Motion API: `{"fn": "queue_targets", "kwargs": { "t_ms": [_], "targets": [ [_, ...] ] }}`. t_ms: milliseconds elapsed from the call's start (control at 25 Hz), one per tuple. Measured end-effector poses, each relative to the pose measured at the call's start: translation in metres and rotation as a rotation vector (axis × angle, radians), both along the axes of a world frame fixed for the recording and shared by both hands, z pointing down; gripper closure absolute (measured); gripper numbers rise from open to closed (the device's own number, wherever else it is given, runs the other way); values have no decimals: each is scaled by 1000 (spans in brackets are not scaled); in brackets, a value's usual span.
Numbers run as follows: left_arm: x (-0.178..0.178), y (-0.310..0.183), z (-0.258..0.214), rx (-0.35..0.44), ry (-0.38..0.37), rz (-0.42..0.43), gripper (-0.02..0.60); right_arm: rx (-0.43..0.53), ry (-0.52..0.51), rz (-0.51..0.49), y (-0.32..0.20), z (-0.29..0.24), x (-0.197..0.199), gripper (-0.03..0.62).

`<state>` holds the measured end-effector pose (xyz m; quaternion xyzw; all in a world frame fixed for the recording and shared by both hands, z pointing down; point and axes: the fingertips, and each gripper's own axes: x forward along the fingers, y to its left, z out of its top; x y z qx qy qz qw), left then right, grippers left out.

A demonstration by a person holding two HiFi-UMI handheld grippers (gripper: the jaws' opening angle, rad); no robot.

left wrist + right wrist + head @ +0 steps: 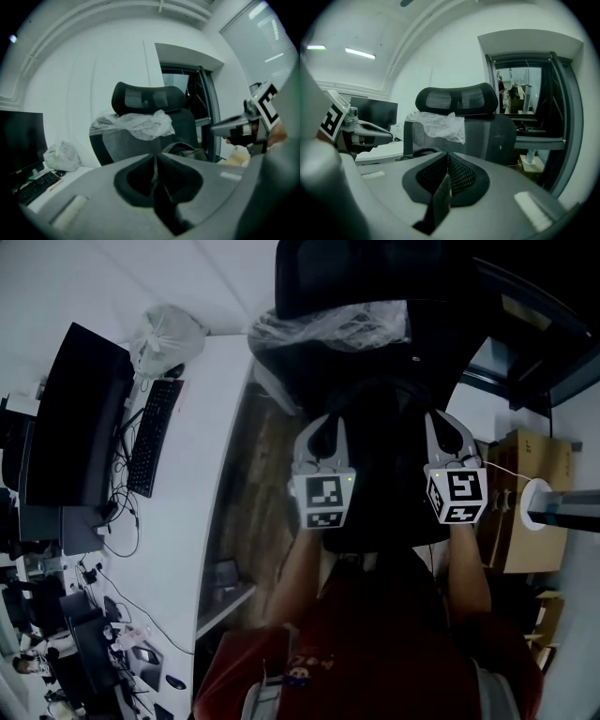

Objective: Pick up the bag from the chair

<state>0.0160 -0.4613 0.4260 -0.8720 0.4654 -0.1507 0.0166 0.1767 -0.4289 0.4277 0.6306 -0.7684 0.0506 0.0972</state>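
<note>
A black office chair [375, 296] faces me, with clear plastic wrap [328, 329] draped over its backrest. On its seat lies a dark bag [382, 442], also seen low in the left gripper view as the bag [183, 149] and in the right gripper view as the bag [418, 152]. My left gripper [323, 427] hovers over the bag's left side. My right gripper [448, 429] hangs at its right edge. Both have their jaws together with nothing between them, as the left gripper [154, 161] and right gripper [446, 161] show close up.
A white desk [202, 484] runs along the left with a monitor [75, 418], a keyboard [155, 437], cables and a white plastic sack [164, 338]. Cardboard boxes [525, 493] stand to the right. A dark-framed glass door [534, 112] is behind the chair.
</note>
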Motion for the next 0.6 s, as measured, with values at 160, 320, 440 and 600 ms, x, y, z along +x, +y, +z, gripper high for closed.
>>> {"fn": "queue_targets", "kwargs": {
  "t_ms": [160,320,440,600],
  "targets": [
    [5,-17,18,-32,-24,-10,495,-44,-13,-72,-22,21,1,483],
    [15,-31,38,-76,-38,13,362,-113,-7,-137,-40,49,2,360],
    [22,-40,56,-115,-56,29,288,-158,-19,-158,-52,68,7,314],
    [32,-56,79,-166,-71,34,235,-213,-34,-192,-68,93,16,267]
  ]
}}
